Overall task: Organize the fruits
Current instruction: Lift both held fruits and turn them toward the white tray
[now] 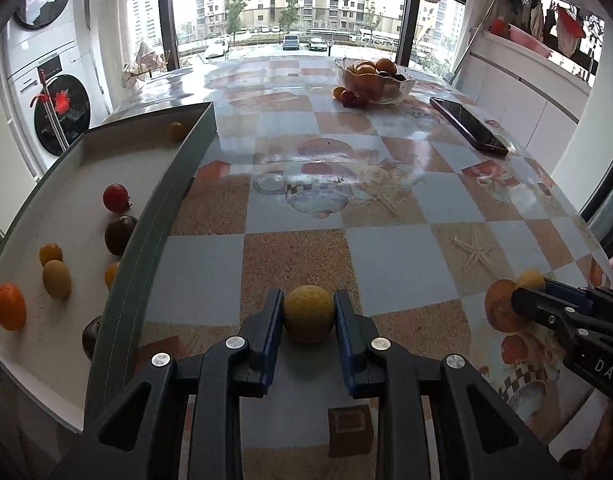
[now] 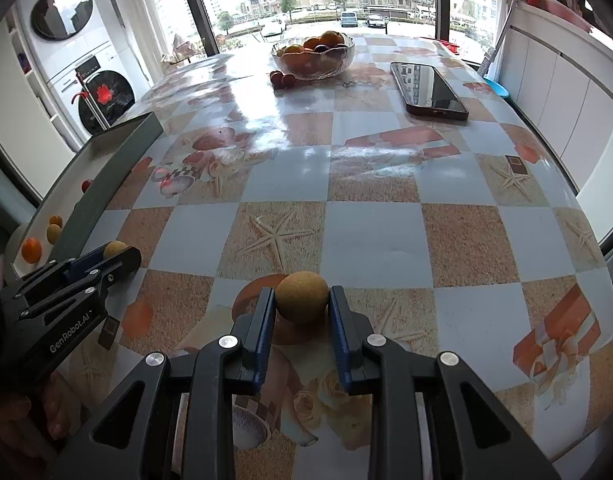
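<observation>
Phone [image 2: 428, 89] on patterned table [image 2: 378, 240] — washing machines [image 1: 46, 92] beyond.

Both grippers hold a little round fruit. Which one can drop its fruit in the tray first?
Probably the left gripper. It is shut on a round yellow-brown fruit right beside the grey-walled white tray. The right gripper, shut on its own tan round fruit, sits farther from the tray.
</observation>
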